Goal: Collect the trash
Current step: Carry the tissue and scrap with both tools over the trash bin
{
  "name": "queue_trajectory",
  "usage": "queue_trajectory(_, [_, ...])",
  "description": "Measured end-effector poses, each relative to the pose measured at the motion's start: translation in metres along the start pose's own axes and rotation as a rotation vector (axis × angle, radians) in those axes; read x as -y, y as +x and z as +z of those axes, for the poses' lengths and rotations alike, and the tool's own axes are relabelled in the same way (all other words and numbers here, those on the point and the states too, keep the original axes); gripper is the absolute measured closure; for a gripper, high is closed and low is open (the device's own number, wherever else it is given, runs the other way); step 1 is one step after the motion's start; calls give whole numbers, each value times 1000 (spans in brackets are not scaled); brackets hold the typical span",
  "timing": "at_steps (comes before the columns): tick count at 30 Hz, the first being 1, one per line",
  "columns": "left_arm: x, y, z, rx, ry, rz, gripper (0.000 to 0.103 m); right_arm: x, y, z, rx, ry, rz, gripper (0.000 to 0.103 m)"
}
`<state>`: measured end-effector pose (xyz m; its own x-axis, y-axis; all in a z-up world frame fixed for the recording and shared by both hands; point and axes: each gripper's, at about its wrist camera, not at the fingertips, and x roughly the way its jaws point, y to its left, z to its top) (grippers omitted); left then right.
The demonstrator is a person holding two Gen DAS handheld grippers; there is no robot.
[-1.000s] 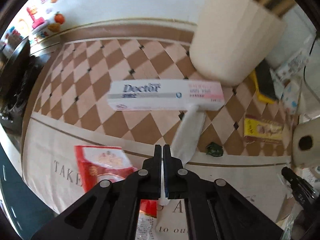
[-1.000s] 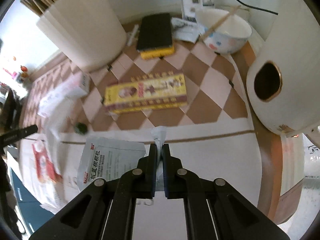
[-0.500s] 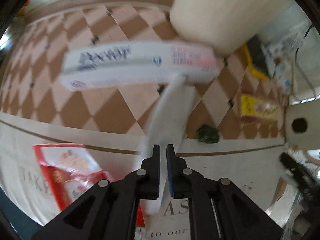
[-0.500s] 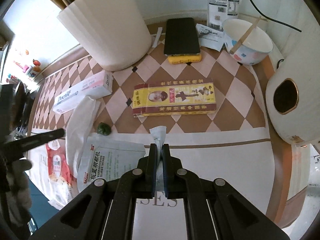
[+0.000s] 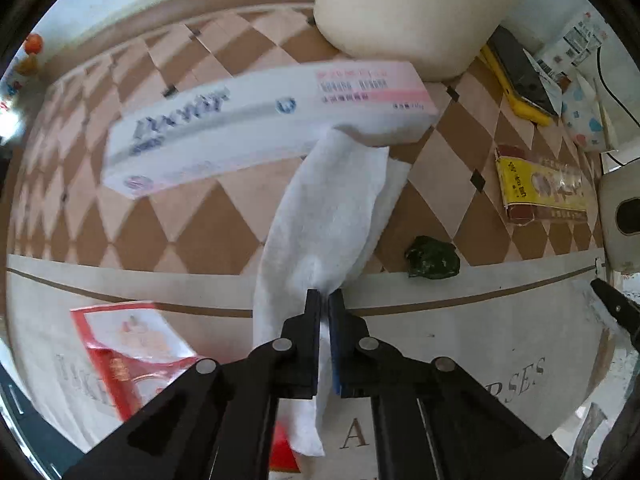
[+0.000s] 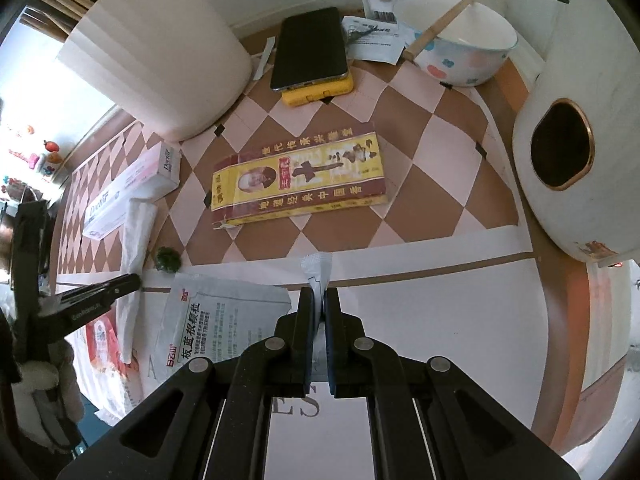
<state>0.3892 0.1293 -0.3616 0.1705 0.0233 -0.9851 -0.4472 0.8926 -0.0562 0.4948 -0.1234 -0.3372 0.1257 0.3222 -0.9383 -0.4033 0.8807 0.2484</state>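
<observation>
My left gripper points straight down at the table, its jaws closing on a long white tissue that hangs from the pads and drapes toward a white Doctor toothpaste box. In the right wrist view the same tissue trails from the left gripper at the far left. The right gripper is shut on a small white sachet. A white medicine bag lies flat just to its left. A crumpled green wrapper sits beside the tissue.
A cream waste bin stands at the back left. A yellow and maroon flat box lies mid-table and a red packet at the near left. A phone, a bowl with a stick, and a white appliance fill the back and right.
The left gripper has dropped closer to the table, still with the tissue, and rolled a little; the toothpaste box looms larger. The right gripper shifted slightly with the sachet in it.
</observation>
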Motion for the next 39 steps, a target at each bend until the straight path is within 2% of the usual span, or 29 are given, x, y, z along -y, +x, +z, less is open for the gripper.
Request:
queue_trajectory(5, [-2, -47, -5, 104, -58, -9, 101, -5, -5, 2, 18, 0, 17, 98])
queue_trajectory(9, [-16, -106, -15, 221, -145, -39, 101, -16, -13, 3, 33, -19, 39, 98])
queue_trajectory(13, [-57, -156, -39, 314, -230, -46, 101, -44, -20, 2, 43, -71, 77, 98])
queue_trajectory(19, [-118, -195, -94, 399, -379, -41, 101, -109, -29, -19, 28, -191, 152, 98])
queue_trajectory(24, [-182, -225, -186, 444, -508, 9, 101, -196, -37, -57, 2, -369, 217, 98])
queue_trajectory(28, [-234, -225, -276, 437, -635, 63, 101, -268, -40, -110, -17, -512, 266, 98])
queue_trajectory(29, [-248, -222, -302, 428, -674, 75, 101, -293, -37, -133, -35, -560, 282, 98])
queue_trajectory(31, [-275, -210, -355, 402, -768, 95, 101, -327, -30, -169, -70, -627, 298, 98])
queue_trajectory(33, [-305, -193, -413, 366, -882, 93, 101, -369, -15, -221, -127, -719, 311, 98])
queue_trajectory(34, [-319, -181, -443, 346, -939, 87, 101, -381, -10, -237, -146, -747, 312, 98])
queue_trajectory(36, [-339, -157, -486, 313, -1024, 72, 101, -418, 11, -291, -201, -841, 312, 98])
queue_trajectory(39, [-370, -109, -547, 251, -1140, 54, 101, -454, 44, -353, -272, -925, 307, 98])
